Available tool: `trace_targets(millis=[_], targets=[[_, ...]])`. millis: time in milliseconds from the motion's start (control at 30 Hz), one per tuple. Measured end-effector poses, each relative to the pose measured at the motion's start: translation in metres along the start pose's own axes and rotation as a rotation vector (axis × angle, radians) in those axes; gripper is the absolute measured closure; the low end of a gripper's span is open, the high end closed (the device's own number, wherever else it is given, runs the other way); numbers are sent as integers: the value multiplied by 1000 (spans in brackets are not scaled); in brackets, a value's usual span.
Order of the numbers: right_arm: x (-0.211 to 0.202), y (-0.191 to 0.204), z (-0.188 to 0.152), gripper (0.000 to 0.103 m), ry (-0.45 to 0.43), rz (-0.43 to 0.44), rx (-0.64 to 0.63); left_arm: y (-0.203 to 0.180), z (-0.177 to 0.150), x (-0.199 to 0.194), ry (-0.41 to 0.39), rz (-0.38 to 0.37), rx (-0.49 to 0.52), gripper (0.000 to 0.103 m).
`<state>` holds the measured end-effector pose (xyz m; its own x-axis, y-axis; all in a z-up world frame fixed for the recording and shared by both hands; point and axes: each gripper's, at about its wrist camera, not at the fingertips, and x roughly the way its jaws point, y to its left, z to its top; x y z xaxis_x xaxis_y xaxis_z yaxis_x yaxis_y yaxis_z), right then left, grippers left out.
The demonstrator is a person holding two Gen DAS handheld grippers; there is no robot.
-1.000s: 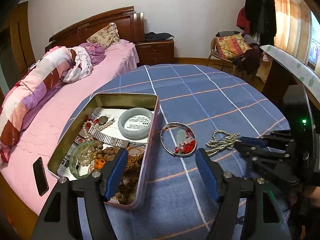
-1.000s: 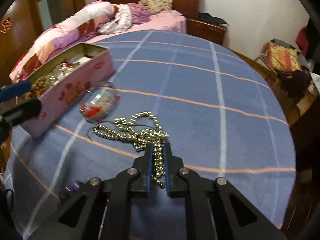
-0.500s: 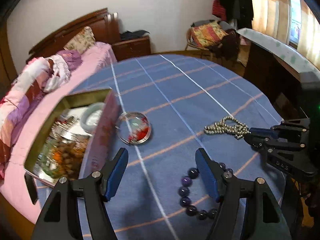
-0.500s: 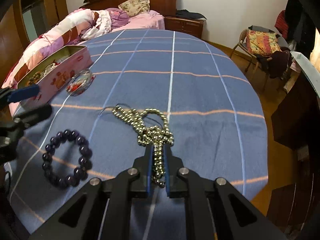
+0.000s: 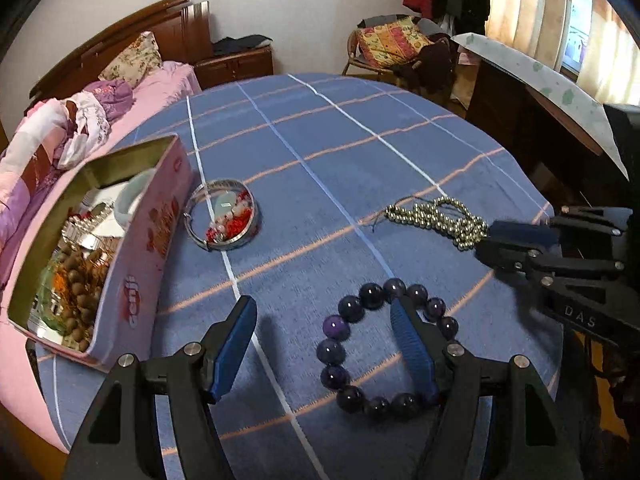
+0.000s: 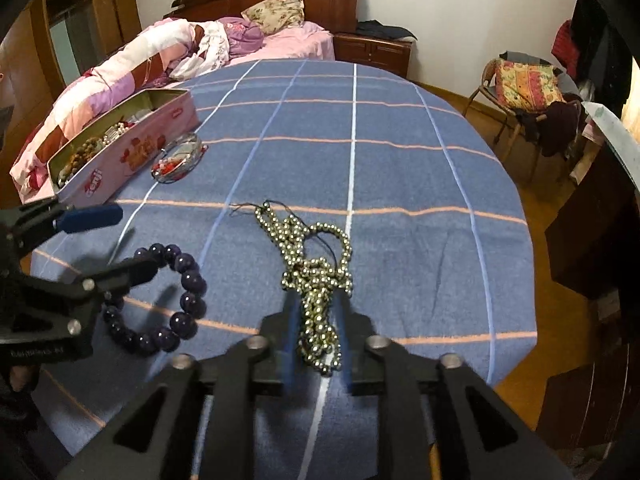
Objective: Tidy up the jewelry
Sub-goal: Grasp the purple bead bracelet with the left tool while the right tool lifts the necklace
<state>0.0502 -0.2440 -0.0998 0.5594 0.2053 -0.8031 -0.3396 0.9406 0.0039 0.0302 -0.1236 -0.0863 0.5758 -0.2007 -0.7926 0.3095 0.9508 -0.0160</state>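
Observation:
A gold bead necklace lies in a heap on the blue checked tablecloth; it also shows in the left wrist view. My right gripper has its jaws parted around the necklace's near end, blurred with motion. A purple bead bracelet lies on the cloth. My left gripper is open, its right finger over the bracelet's ring. The pink jewelry tin stands at the left, filled with beads and bangles. A silver bangle with red beads lies beside the tin.
The round table ends close on the right; a dark cabinet stands beyond. A pink bed lies behind the tin. A chair with a patterned cushion stands at the back right.
The right jaws have parted from around the gold necklace, which now rests on the cloth. The left gripper has swung right from the tin to over the purple bracelet.

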Motion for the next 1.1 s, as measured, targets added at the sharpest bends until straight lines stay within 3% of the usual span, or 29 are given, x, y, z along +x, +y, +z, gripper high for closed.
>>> trace_targets(millis=[33, 100, 167, 233, 267, 333, 367, 533, 867, 1100], targets=[[0, 1, 1, 61, -10, -7, 3, 1, -1, 2, 8, -3, -3, 37], [0, 3, 2, 36, -30, -27, 1, 1, -2, 5, 23, -14, 1, 53], [4, 5, 4, 36, -38, -46, -12, -1, -4, 8, 35, -24, 7, 59], [11, 5, 5, 41, -24, -32, -9, -2, -4, 8, 31, -23, 19, 66], [14, 5, 5, 50, -24, -27, -11, -3, -4, 7, 30, -29, 24, 80], [13, 5, 4, 70, -41, -14, -12, -4, -4, 6, 27, -36, 34, 84], [12, 6, 4, 86, -37, -8, -19, -5, -4, 6, 25, -40, 38, 89], [4, 2, 3, 87, -59, 60, 19, 0, 0, -3, -6, -53, 13, 90], [-34, 16, 24, 90, -186, 90, 9, 11, 13, -36, -113, -32, -16, 90], [-42, 28, 37, 90, -226, 113, -6, 27, 24, -57, -170, -27, -41, 90]])
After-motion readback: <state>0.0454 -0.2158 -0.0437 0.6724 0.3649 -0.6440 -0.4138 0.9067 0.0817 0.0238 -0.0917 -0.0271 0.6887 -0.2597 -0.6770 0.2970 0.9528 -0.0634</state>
